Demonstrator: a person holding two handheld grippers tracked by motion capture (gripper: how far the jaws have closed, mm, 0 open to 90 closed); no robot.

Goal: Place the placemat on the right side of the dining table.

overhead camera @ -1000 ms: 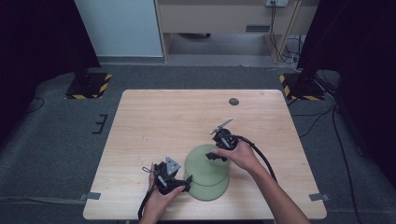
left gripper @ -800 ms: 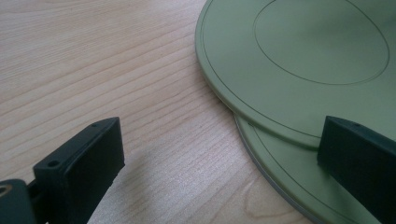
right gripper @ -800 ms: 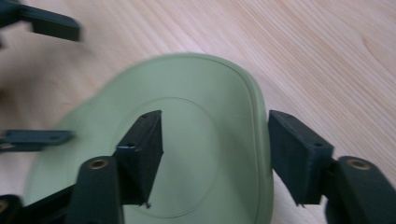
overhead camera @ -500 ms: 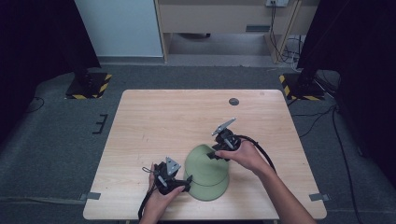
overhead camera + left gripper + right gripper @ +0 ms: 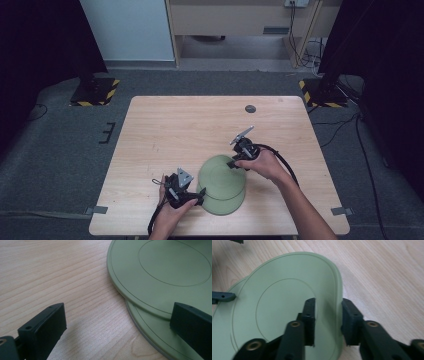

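Two pale green plates lie stacked and offset on the wooden table (image 5: 165,130). The upper plate (image 5: 220,172) (image 5: 162,272) (image 5: 274,302) sits farther back than the lower plate (image 5: 225,206) (image 5: 160,340). My right gripper (image 5: 234,164) (image 5: 328,302) straddles the upper plate's far right rim. Its jaws have just been closing. The outer jaw is at the rim, while a strip of green still shows between the inner jaw and the rim. My left gripper (image 5: 199,196) (image 5: 118,312) stands open at the plates' left edge, one jaw over the wood and one over the lower plate.
A small dark disc (image 5: 250,108) lies near the table's far edge. Bare wood spreads to the left and behind the plates. The front edge runs close below the lower plate. Stands with yellow-black bases (image 5: 95,92) are on the floor beyond.
The right gripper has shifted slightly rightward at the upper plate's far rim. Both plates and the left gripper look unmoved.
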